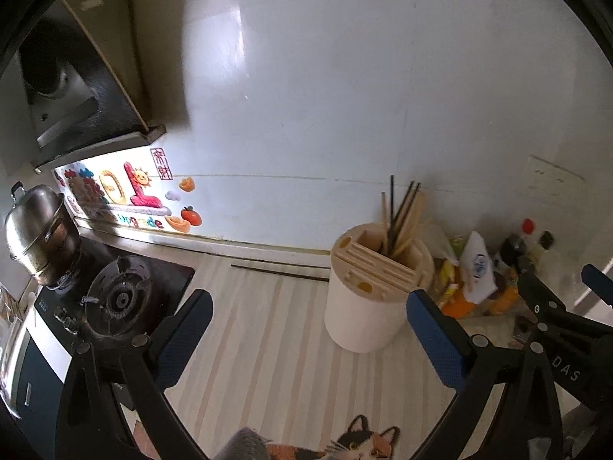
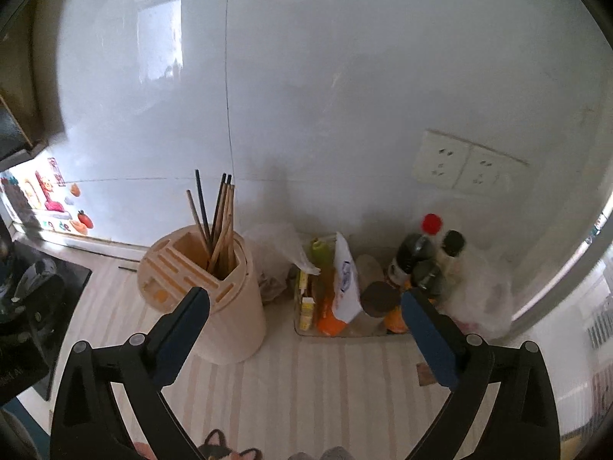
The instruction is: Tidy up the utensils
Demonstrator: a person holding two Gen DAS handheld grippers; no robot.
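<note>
Left wrist view: gas burner (image 1: pixel 122 299) left of the left gripper (image 1: pixel 310 322), jaws spread, nothing held. Cream utensil holder (image 1: pixel 367 291) stands ahead between its fingers, chopsticks (image 1: pixel 402 218) upright in the deep slot, likely parked for storage. Right gripper (image 2: pixel 306 322) likewise released; condiment bottles (image 2: pixel 429 257) ahead-right.

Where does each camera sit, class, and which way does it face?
Left wrist view: rides the left gripper, facing down at the counter, stove and utensil holder; its open jaws show, plus the right gripper.
Right wrist view: rides the right gripper, facing the utensil holder and bottles; its open jaws show.
Shared: utensil holder, chopsticks, counter.
</note>
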